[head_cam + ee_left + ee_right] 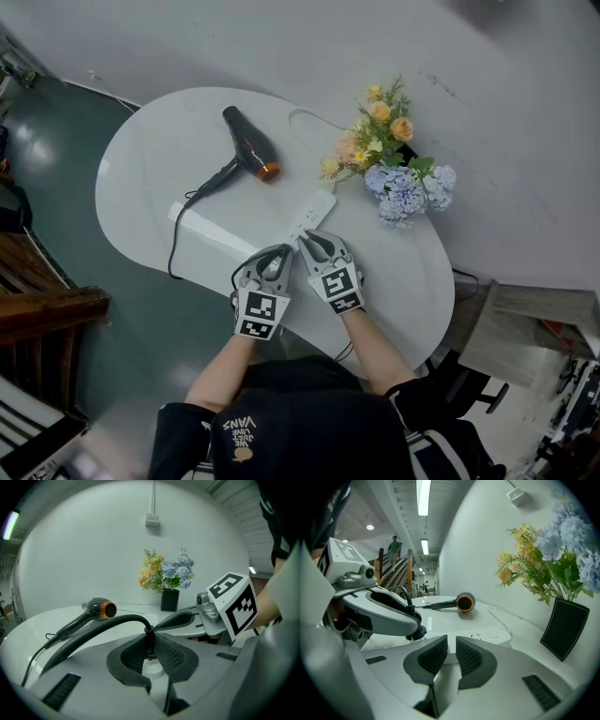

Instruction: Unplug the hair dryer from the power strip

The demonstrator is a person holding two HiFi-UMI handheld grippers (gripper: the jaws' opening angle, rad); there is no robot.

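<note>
Left gripper view shows the left tongs clamped on the black plug. Both ribbed pads press its sides, and the cord rises from between them and arcs away to the left. The plug stands upright out of the near end of the white power strip, so the pull it needs is, I judge, straight up off the strip's face rather than along it.

The strip's long axis runs from the tongs away to the far right, towards the flowers. It lies flat on the white table.

The right tongs sit just right of the left ones, on the same near end of the strip. Their pads are nearly together, with the white body of the strip filling the narrow gap. This looks like a pinch that steadies the strip, though how firm it is I cannot tell.

The hair dryer lies on its side well away at the far left, nozzle to the right, with its cord trailing off the near left edge of the table.

Both forearms reach forward side by side. Each pair of tongs tilts somewhat downward, with its marker cube nearest the person. The left hand already has the plug; the right only needs to hold the strip down.
</note>
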